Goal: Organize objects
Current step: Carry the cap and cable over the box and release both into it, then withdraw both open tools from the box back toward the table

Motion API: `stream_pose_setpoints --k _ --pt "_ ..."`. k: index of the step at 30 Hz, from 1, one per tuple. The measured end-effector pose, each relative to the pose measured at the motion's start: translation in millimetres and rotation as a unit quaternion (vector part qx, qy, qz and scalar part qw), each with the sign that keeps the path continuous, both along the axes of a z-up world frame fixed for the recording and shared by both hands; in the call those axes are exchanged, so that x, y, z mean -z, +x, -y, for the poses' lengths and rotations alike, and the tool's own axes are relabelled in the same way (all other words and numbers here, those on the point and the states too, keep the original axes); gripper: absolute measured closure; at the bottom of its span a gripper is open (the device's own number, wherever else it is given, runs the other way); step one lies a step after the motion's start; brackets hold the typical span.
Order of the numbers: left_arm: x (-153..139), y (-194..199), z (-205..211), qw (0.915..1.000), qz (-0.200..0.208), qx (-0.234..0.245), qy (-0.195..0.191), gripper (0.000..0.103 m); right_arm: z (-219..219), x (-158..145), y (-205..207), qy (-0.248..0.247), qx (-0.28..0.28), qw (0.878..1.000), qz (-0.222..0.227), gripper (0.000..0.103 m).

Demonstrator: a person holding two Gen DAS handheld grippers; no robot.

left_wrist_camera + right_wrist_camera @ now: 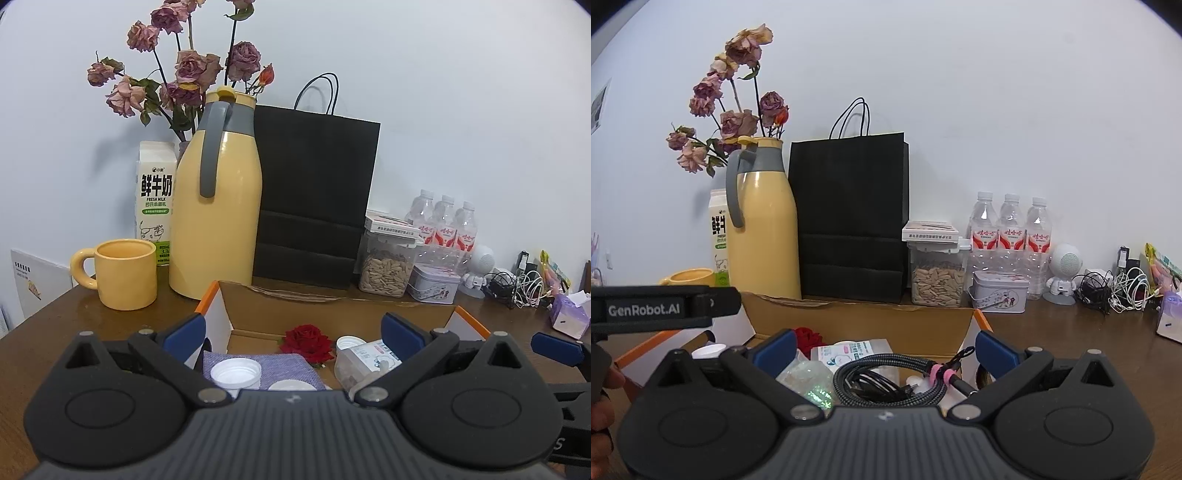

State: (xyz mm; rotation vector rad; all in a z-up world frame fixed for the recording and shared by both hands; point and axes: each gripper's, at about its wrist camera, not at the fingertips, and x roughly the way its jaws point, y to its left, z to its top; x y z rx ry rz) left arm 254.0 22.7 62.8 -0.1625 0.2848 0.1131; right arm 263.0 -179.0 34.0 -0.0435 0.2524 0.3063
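An open cardboard box (332,301) with orange-edged flaps sits on the brown table in front of both grippers. In the left wrist view it holds a red rose (308,341), a purple cloth (275,363), white lids (235,371) and a small packet (369,356). My left gripper (293,330) is open and empty above the box. In the right wrist view the box (857,317) holds a coiled braided cable (886,376) with pink ties, a packet (849,350) and the rose (808,338). My right gripper (884,345) is open and empty above the cable.
Behind the box stand a yellow thermos (218,206), yellow mug (125,273), milk carton (155,199), black paper bag (314,192), seed jar (386,266), tin (434,284), water bottles (445,221), a small robot figure (1062,273) and tangled cables (1119,291).
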Motion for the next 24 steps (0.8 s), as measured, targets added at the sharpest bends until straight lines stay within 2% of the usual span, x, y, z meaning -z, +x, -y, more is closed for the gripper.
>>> stream_pose_setpoints --k 10,17,24 --pt "1.8 -7.4 -1.0 1.0 0.008 0.004 -0.002 0.0 4.9 -1.0 -6.0 0.005 0.003 1.0 0.008 0.0" --pt "3.1 -24.5 -4.3 0.9995 0.026 0.017 0.0 0.0 11.1 -0.7 -15.7 0.004 0.003 1.0 0.015 0.0" --pt "9.3 -43.4 -11.5 0.9995 0.024 0.017 0.007 0.0 16.4 5.4 -34.8 -0.007 -0.005 1.0 0.013 0.0"
